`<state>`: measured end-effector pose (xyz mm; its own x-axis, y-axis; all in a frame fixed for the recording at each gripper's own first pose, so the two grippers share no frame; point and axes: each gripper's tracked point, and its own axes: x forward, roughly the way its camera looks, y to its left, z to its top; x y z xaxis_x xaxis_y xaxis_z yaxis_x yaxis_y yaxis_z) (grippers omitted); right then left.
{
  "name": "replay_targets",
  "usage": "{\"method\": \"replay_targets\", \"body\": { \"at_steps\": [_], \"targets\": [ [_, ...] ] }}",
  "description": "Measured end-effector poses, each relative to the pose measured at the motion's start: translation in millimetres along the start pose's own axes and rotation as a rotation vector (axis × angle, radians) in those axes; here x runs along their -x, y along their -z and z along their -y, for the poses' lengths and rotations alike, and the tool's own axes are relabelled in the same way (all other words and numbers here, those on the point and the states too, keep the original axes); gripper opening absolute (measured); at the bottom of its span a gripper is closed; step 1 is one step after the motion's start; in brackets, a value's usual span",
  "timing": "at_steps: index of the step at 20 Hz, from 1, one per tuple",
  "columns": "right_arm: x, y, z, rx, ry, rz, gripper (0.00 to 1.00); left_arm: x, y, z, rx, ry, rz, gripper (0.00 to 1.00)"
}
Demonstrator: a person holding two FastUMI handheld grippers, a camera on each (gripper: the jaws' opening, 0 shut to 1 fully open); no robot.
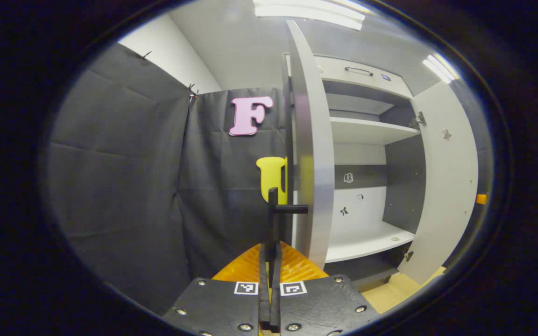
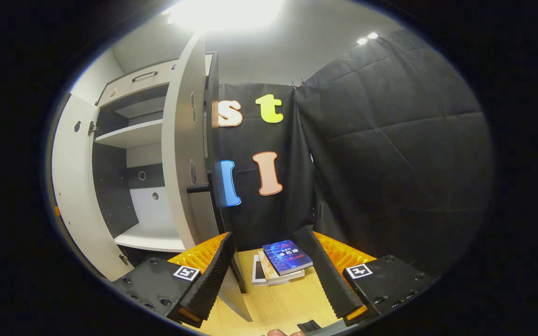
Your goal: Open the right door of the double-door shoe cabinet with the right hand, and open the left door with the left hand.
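Gripping the black bar handle (image 1: 290, 209) of the pale grey left cabinet door (image 1: 313, 154), left gripper (image 1: 270, 261) clamped, right gripper (image 2: 273, 275) spread wide beside swung-out right door (image 2: 185, 154)

A small stack of books (image 2: 280, 266) is seen lying on the pale wooden floor (image 2: 278, 303) by the foot of the black cloth wall (image 2: 390, 154), the top one with a dark blue cover. Bright ceiling lights (image 1: 311, 11) are seen overhead

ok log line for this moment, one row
left claw shut on left door handle | right claw open, off right door | both doors open
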<state>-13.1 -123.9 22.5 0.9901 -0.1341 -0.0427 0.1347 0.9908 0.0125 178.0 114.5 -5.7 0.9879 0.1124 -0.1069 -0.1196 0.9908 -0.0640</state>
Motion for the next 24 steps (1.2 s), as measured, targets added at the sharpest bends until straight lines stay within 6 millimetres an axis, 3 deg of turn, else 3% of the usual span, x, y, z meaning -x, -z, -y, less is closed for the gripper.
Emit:
{"method": "replay_targets", "body": {
  "at_steps": [1,5,10,14,21,24],
  "targets": [
    [-2.6,-0.2,-1.2,-0.003,-0.006,-0.002,0.98,-4.6,-0.4,11.9,0.033,0.054,0.001,0.04],
    [1.8,2.2,-12.0,-0.010,-0.024,-0.007,0.98,0.1,-2.4,11.8,-0.141,0.021,-0.001,0.02],
    [11.3,-3.8,-13.7,0.027,-0.026,0.010,0.98,5.4,-4.9,14.1,-0.196,-0.021,0.008,0.02],
    [18.6,-5.9,-23.9,0.012,-0.043,0.016,0.98,29.1,-16.7,6.5,-0.176,-0.093,0.029,0.02],
    [24.6,-11.6,-55.4,-0.018,-0.105,0.022,0.98,60.3,-52.0,40.6,-0.116,-0.096,0.123,0.02],
    [28.4,-15.9,-77.2,-0.018,-0.146,0.031,0.98,74.0,-51.2,62.7,-0.120,-0.100,0.148,0.05]
  ]
}}
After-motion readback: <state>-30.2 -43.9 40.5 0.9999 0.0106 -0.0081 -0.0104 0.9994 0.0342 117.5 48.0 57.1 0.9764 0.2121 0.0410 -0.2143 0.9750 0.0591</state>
